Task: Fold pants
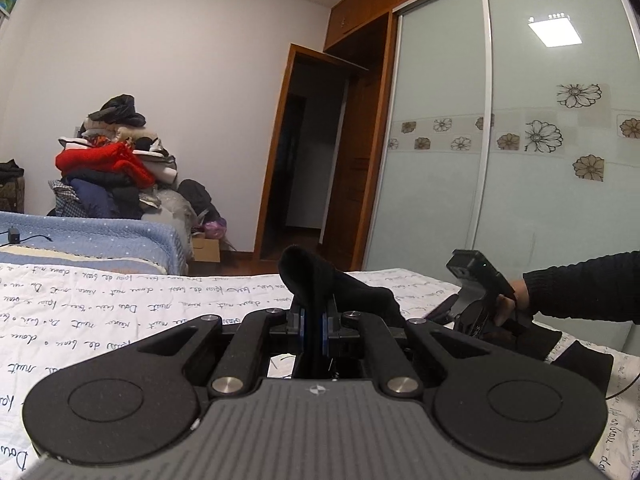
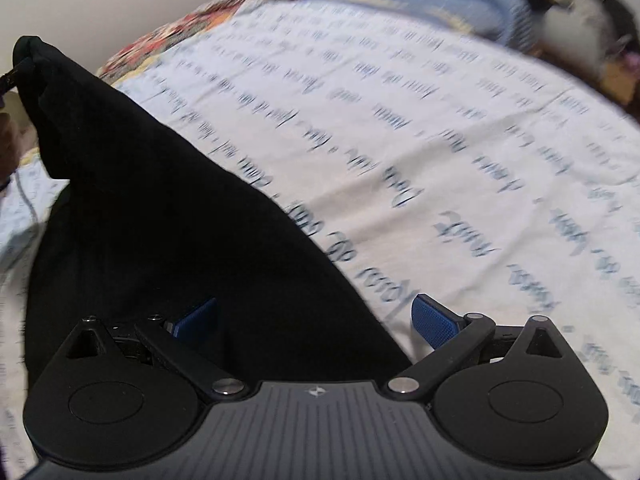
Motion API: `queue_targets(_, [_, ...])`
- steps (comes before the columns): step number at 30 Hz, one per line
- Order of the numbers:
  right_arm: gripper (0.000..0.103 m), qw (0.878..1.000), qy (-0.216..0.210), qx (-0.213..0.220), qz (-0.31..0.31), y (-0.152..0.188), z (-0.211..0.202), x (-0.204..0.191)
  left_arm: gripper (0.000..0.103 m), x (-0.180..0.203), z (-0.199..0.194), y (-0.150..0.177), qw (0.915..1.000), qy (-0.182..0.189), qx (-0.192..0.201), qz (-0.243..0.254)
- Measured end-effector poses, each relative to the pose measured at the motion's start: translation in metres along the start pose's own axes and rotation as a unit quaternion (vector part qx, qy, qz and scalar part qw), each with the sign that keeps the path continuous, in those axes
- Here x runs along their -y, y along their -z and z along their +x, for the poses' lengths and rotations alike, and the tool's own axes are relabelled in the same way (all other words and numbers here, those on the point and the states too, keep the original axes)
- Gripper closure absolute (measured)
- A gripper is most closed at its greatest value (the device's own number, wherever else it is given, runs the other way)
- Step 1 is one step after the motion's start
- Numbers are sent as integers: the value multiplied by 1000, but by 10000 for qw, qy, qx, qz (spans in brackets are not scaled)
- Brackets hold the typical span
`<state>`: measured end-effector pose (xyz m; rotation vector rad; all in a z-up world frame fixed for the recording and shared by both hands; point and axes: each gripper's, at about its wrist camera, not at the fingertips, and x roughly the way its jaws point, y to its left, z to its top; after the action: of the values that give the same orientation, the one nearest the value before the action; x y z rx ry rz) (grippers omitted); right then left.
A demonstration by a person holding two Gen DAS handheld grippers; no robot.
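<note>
The black pants (image 2: 168, 216) rise in a dark, peaked drape from the bed, one bunched corner clenched in the left gripper (image 1: 314, 330); the right gripper (image 2: 316, 320) stands released over them. The white script-printed sheet (image 1: 120, 312) covers the bed, beside a frosted floral wardrobe (image 1: 520, 140) and a clothes heap (image 1: 116, 160).

pants (image 2: 160, 200): 1 | tongs: 2, left tongs (image 1: 313, 322), right tongs (image 2: 316, 320) | bed sheet (image 2: 440, 140): 1

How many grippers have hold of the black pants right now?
1. The left gripper is clamped on a raised fold of the black pants. The right gripper is open, its blue pads straddling the pants' edge without pressing on it.
</note>
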<state>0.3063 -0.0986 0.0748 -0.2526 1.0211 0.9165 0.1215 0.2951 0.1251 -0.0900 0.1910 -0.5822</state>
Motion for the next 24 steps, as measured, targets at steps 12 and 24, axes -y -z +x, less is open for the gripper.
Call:
queue_targets(12, [96,9891,204,1002,-1058,26,-91,-135,95,-21,-35,16,9945,-150,211,-1015])
queue_targets(24, [96,9956,-214,877,-239,122,-20,-204,76,-24,-102,98,9382,-921,-457,-3304])
